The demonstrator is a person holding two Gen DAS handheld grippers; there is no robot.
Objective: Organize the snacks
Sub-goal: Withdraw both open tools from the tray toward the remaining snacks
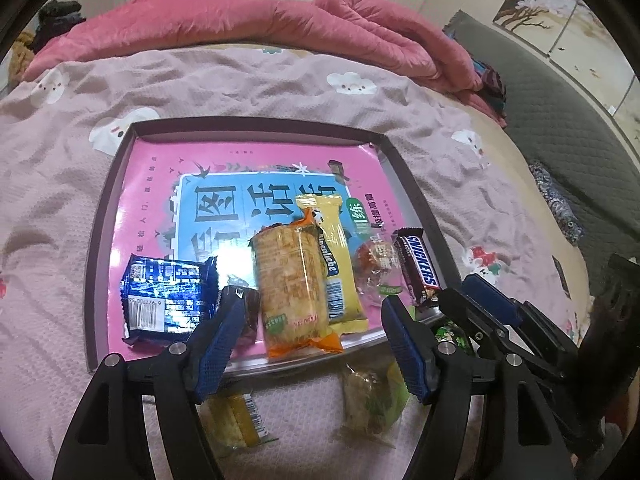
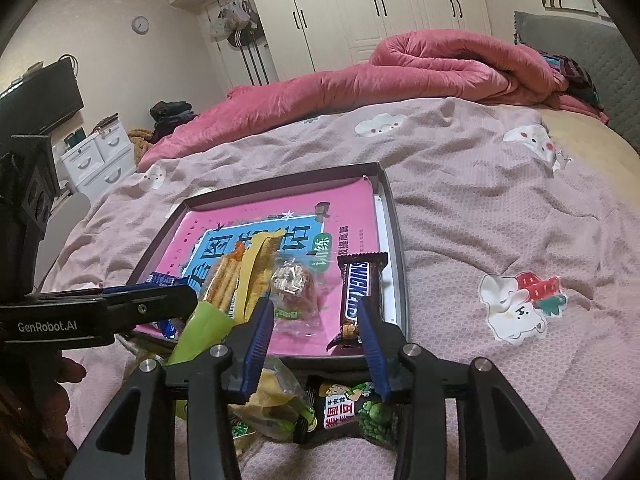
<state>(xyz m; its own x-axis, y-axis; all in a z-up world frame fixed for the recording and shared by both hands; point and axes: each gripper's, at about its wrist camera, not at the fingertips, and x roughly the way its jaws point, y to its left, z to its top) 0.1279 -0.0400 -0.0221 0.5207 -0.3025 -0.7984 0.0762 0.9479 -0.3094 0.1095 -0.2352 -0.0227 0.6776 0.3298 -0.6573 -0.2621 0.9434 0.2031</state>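
Nearest, loose packets still lie on the bed (image 1: 60, 208) just short of the tray (image 1: 256, 125), and a careless reach could snag the tray's near rim or shove the orange cracker pack (image 1: 294, 292) and Snickers bar (image 2: 360, 292) out of line. The left hand-held gripper (image 1: 312, 344) hangs wide and empty over the near rim. The right hand-held gripper (image 2: 316, 348) is part-open, gripping nothing, its right finger just beside the Snickers bar.

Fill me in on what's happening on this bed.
A person with a gripper in each hand is sorting snacks into a shallow tray on the bed. A Snickers bar, a blue packet and an orange cracker pack already lie inside. The left gripper and right gripper are both open and empty; a few packets remain outside.
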